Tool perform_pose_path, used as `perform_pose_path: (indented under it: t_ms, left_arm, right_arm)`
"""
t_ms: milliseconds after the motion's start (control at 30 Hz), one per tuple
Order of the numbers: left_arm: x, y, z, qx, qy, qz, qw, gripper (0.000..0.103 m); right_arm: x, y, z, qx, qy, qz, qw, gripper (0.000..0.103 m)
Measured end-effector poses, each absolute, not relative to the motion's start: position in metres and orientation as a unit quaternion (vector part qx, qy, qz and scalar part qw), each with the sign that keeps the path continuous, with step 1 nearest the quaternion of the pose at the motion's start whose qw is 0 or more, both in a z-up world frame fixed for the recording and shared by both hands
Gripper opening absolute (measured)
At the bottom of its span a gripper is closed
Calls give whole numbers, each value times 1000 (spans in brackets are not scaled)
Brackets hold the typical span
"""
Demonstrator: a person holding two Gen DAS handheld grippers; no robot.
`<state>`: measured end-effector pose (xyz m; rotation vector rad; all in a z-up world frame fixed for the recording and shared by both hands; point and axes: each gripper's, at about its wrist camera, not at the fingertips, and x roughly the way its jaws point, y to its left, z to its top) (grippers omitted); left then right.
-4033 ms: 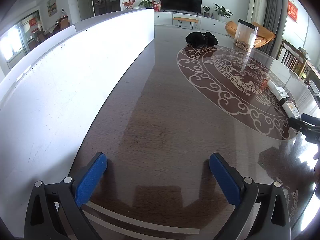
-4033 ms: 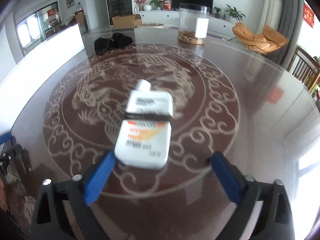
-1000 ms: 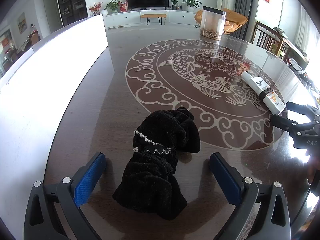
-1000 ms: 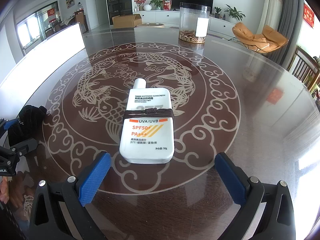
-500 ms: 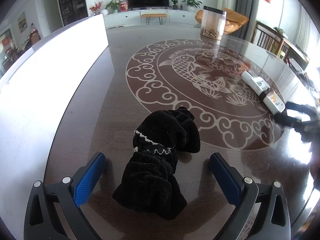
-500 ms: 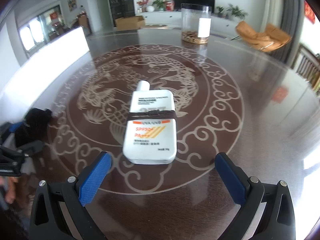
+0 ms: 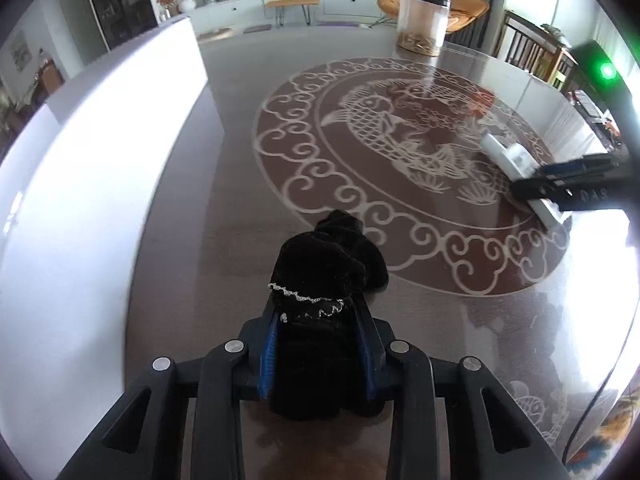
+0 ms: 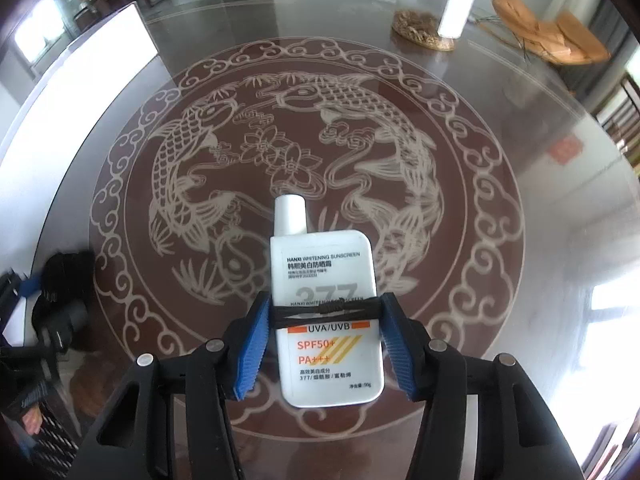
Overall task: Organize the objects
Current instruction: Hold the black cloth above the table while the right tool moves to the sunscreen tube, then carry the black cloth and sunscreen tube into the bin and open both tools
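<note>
**Inspector:** Start at your left. Your left gripper (image 7: 318, 344) has its blue pads (image 7: 267, 350) pressed in on both sides of the black cloth (image 7: 326, 280). The cloth is a dark, fuzzy bundle with a thin white zigzag trim across it, and it bulges forward past the fingertips. It sits over the table (image 7: 224, 208), just outside the scrolled border of the fish inlay (image 7: 384, 128).

**Operator:** Is the cloth lifted?

**Inspector:** I cannot tell from either view. In the right wrist view the cloth (image 8: 64, 276) shows only as a blurred dark shape at the far left edge.

**Operator:** And the right side?

**Inspector:** Your right gripper (image 8: 324, 344) is clamped on the bottle (image 8: 326, 312), one blue pad against each long edge. The bottle is a flat white sunscreen bottle, cap pointing away from you, with a black band (image 8: 326, 312) wrapped around its middle at the level of the fingertips. It lies over the lower part of the inlay. In the left wrist view your right gripper (image 7: 572, 184) covers most of the bottle (image 7: 506, 154).

**Operator:** Anything else?

**Inspector:** A clear jar (image 8: 434, 12) stands at the far side of the table, well apart from both grippers.
</note>
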<state>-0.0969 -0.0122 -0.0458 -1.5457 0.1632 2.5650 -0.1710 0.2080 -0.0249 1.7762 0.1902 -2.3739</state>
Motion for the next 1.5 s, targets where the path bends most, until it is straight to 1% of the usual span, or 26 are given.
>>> perform_pose_path:
  t_ms: [67,133,200,300,433,500,567,633,733,833,900,933,1000,1033,1067,1100,1167,1200,1233,1267,1333,1400,1500]
  left_arm:
    - [-89,-21,-40,-500,33,862,76,33]
    - [-78,-31,-30,-483,3,872,82,33]
    - [-68,-41,-18,-469,-26,879,82,33]
    - [-54,-59,10,-446,-67,889,82,33]
    - [-46,-103,64,-401,-94,909,63,33]
    - [-45,-136,86,-388,-95,916,33,33]
    - [-50,-174,96,-387,-94,917,-7,33]
    - [-58,-214,97,-401,-91,910,-56,33]
    - [-65,-269,82,-434,-89,889,-118,33]
    - [-64,-305,57,-471,-88,863,-163,35]
    - [-61,-315,45,-484,-89,851,-184,36]
    - [-57,-319,40,-489,-92,846,-190,38]
    - [-49,-325,31,-494,-100,842,-191,50]
    - [-46,-325,30,-493,-101,843,-192,65]
    - [-43,-322,30,-489,-96,845,-194,75]
    - [-40,-320,33,-481,-88,850,-198,77]
    - [-31,-312,42,-461,-66,860,-210,80]
    - [-31,-311,48,-450,-55,864,-220,81]
    - [-32,-305,53,-441,-46,866,-231,84]
    - [-31,-299,60,-433,-40,867,-244,91]
    - [-31,-290,71,-423,-33,869,-256,101]
    - [-29,-284,83,-402,-35,877,-262,101]
    - [-18,-277,95,-385,-58,885,-256,101]
  right_arm:
    - [-160,208,-22,591,60,-799,91,54]
    - [-149,210,-15,586,37,-803,103,54]
    - [-138,212,-1,574,19,-810,117,54]
    - [-127,199,26,554,15,-821,135,54]
    - [-122,136,80,513,25,-836,192,54]
    - [-120,97,104,492,29,-839,231,54]
    - [-118,49,129,472,29,-836,278,54]
    - [-115,-3,144,461,27,-826,325,54]
    - [-108,-73,152,451,34,-812,369,54]
    - [-100,-134,142,461,60,-792,395,55]
    - [-97,-165,122,487,80,-773,399,56]
    - [-94,-174,111,505,89,-760,399,63]
    - [-89,-188,84,545,115,-733,391,73]
    - [-85,-191,77,553,128,-725,390,75]
    - [-80,-193,71,556,145,-720,389,75]
    - [-79,-192,68,558,160,-717,386,75]
    - [-80,-185,73,553,161,-722,383,75]
    - [-79,-182,76,549,157,-728,379,79]
    - [-82,-176,80,544,153,-736,373,84]
    - [-89,-168,86,533,149,-750,362,86]
    - [-91,-158,100,518,149,-767,348,89]
    - [-97,-151,112,513,152,-772,343,89]
    - [-104,-150,126,506,170,-776,337,89]
